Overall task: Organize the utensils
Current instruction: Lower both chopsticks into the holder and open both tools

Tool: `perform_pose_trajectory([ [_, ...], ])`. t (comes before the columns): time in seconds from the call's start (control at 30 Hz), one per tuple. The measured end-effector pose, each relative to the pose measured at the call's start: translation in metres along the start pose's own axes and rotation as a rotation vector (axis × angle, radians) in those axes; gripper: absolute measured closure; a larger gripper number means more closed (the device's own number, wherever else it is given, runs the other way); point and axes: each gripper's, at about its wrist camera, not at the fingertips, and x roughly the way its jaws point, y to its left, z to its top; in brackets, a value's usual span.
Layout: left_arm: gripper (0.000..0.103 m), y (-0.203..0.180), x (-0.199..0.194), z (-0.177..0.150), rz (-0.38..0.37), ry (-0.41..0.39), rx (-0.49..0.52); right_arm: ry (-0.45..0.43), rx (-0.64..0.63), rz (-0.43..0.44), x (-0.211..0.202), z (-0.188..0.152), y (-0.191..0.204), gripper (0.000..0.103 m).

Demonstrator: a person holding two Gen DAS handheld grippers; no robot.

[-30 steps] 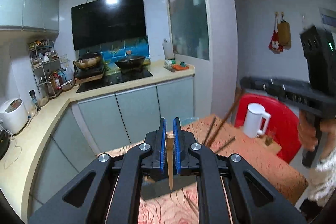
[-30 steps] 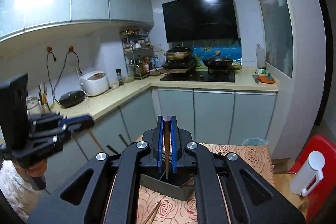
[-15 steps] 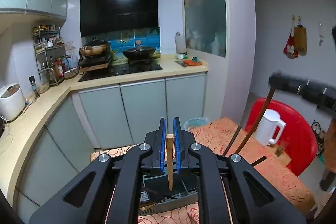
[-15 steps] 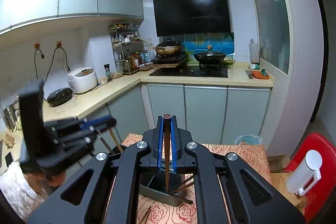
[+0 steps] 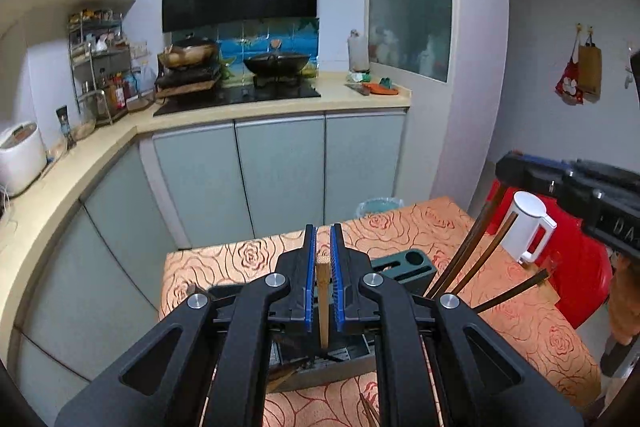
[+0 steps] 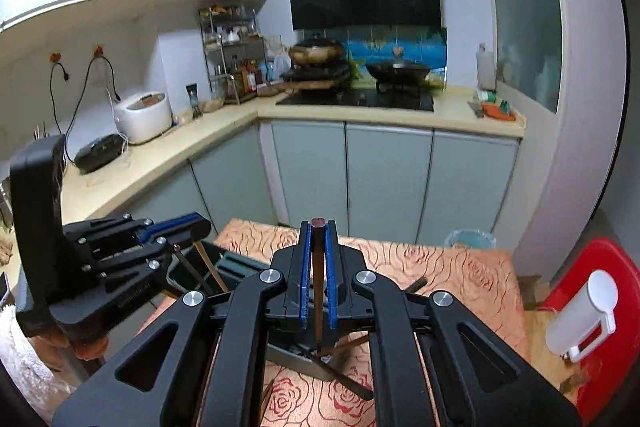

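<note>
While I watched both wrist views, my left gripper point(image 5: 323, 267) was clamped on a pale wooden chopstick point(image 5: 322, 301), upright above the grey utensil holder point(image 5: 404, 267) on the rose-patterned tablecloth point(image 5: 240, 259). To its right, my right gripper point(image 6: 318, 271) was clamped on a dark chopstick point(image 6: 318, 287) over the same holder, with a white jug point(image 6: 582, 319) farther right.

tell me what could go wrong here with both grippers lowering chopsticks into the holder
The left gripper and right gripper converge on one grey holder, so they may collide. The pale chopstick and dark chopstick could catch on chopsticks already leaning out. Knocking the holder could tip it on the tablecloth.
</note>
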Motion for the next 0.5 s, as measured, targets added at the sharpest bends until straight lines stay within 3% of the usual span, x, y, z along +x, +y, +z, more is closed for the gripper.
perform_pose_trajectory([
  [0.1, 0.095, 0.003, 0.001, -0.005, -0.001, 0.009, -0.01, 0.027, 0.009, 0.021, 0.007, -0.007, 0.002, 0.092],
  [0.13, 0.091, 0.004, 0.0, -0.005, 0.0, 0.008, -0.009, 0.03, 0.006, 0.022, 0.008, -0.009, 0.003, 0.082],
  [0.17, 0.079, 0.004, -0.002, -0.006, 0.005, 0.005, -0.01, 0.031, 0.006, 0.022, 0.008, -0.01, 0.005, 0.072],
  [0.2, 0.073, 0.004, -0.004, -0.006, 0.011, 0.0, -0.01, 0.026, 0.014, 0.019, 0.006, -0.011, 0.005, 0.055],
  [0.23, 0.063, 0.004, -0.007, -0.006, 0.018, -0.01, -0.012, 0.018, 0.025, 0.014, 0.004, -0.011, 0.005, 0.049],
  [0.37, 0.043, 0.009, -0.018, -0.007, 0.033, -0.031, -0.017, -0.002, 0.038, 0.016, -0.003, -0.01, 0.002, 0.049],
  [0.5, 0.031, 0.01, -0.035, -0.01, 0.058, -0.061, -0.013, -0.028, 0.043, 0.001, -0.015, -0.011, 0.0, 0.049],
])
